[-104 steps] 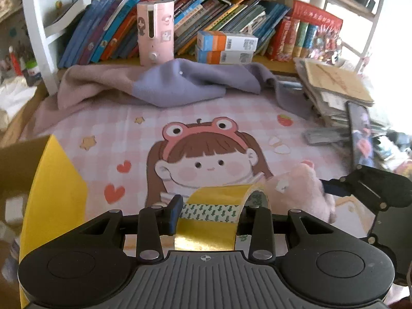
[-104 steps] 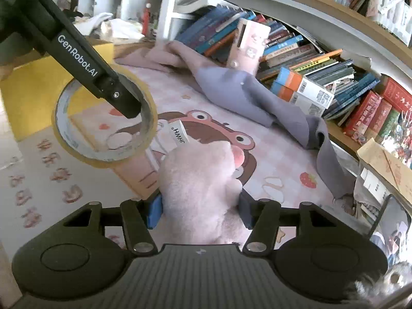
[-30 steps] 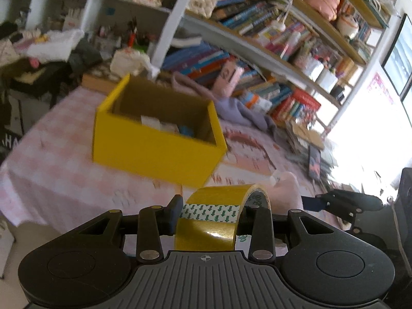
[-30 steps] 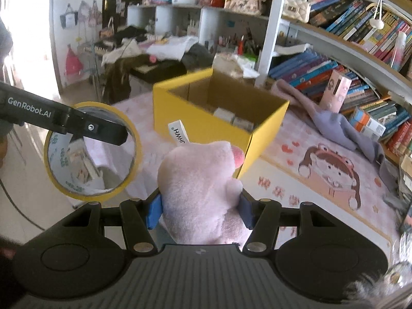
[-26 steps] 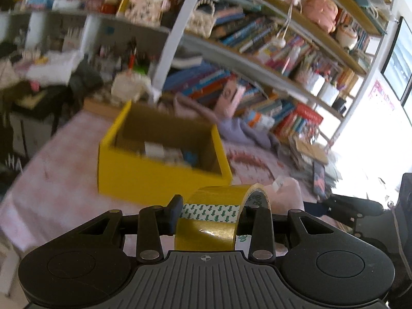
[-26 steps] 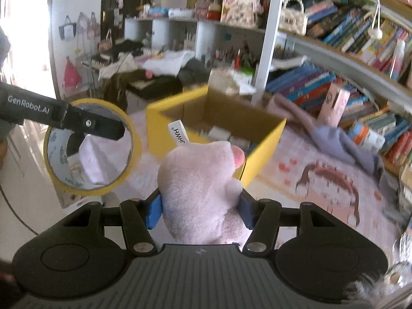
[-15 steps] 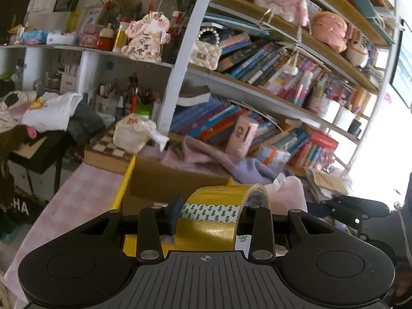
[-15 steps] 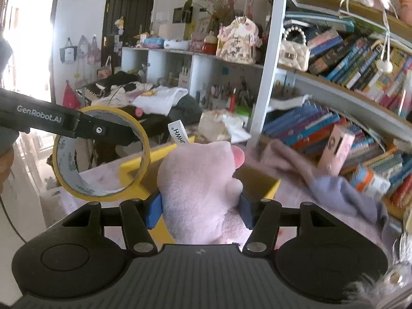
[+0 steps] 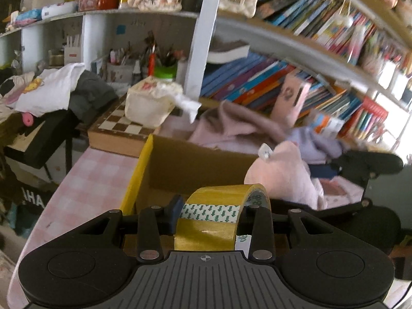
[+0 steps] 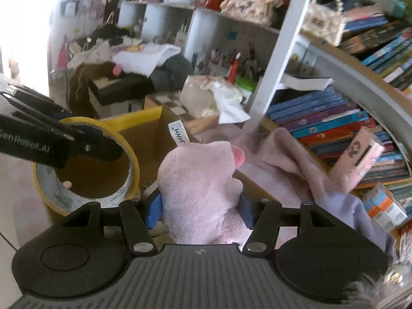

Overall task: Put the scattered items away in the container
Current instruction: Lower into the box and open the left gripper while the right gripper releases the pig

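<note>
- My left gripper [image 9: 209, 216] is clamped across the width of the yellow tape roll [image 9: 216, 211], hanging just over the near edge of the yellow box [image 9: 136, 177] on the pink checked desk [image 9: 85, 188].
- My right gripper [image 10: 200, 206] is squeezing the pink plush toy [image 10: 200, 180] at its waist, over the box too (white tag sticking up).
- Tape feels like a stiff, light ring to me, so pinching its flat sides seems right; the glossy face could slip.
- Plush is soft and squashy, nothing fragile, so a mid-body grab looks fine.
- Both should survive a short drop, I reckon.
</note>
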### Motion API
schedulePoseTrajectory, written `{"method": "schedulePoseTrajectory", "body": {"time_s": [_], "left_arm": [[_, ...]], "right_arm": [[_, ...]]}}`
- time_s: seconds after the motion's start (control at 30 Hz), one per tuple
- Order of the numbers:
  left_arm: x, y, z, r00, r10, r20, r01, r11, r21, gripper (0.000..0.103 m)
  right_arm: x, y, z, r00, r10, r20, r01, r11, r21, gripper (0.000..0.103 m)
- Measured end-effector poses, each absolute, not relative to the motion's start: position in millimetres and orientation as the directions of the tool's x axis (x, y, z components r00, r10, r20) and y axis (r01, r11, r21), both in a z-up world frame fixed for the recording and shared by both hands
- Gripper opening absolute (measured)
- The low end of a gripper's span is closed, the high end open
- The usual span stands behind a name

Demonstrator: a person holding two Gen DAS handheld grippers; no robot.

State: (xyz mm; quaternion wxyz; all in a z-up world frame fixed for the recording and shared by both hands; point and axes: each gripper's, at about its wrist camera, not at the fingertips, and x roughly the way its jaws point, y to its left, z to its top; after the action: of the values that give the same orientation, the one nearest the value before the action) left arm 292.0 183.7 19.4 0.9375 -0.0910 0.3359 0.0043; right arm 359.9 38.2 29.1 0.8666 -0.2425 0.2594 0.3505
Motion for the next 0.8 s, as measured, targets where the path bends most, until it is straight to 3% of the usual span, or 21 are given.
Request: {"method": "schedulePoseTrajectory", "body": {"time_s": [0.27, 0.47, 0.67, 0.8], "left_arm": [[315, 176, 0, 0.720, -0.012, -0.694, -0.055, 0.996, -0.075, 0.037], [323, 169, -4, 0.701, -0.012, -0.713, -0.026, 0.999, -0.042, 0.039], [319, 163, 3, 0.717, 0.010, -0.697, -0.038, 0.999, -0.025, 0.075], [311, 156, 12, 0.736, 0.032, -0.677, -0.032, 0.999, 0.012, 0.085]], "right_arm": [[401, 58, -5, 0.517, 0.442, -0.733, -0.797, 0.561, -0.224, 0.058], [413, 56, -16, 0.504, 0.438, -0.744, -0.797, 0.569, -0.204, 0.063], [411, 48, -9, 0.525, 0.467, -0.711, -0.786, 0.586, -0.195, 0.072], [403, 39, 5, 0.558, 0.489, -0.670, -0.769, 0.609, -0.196, 0.081]]}}
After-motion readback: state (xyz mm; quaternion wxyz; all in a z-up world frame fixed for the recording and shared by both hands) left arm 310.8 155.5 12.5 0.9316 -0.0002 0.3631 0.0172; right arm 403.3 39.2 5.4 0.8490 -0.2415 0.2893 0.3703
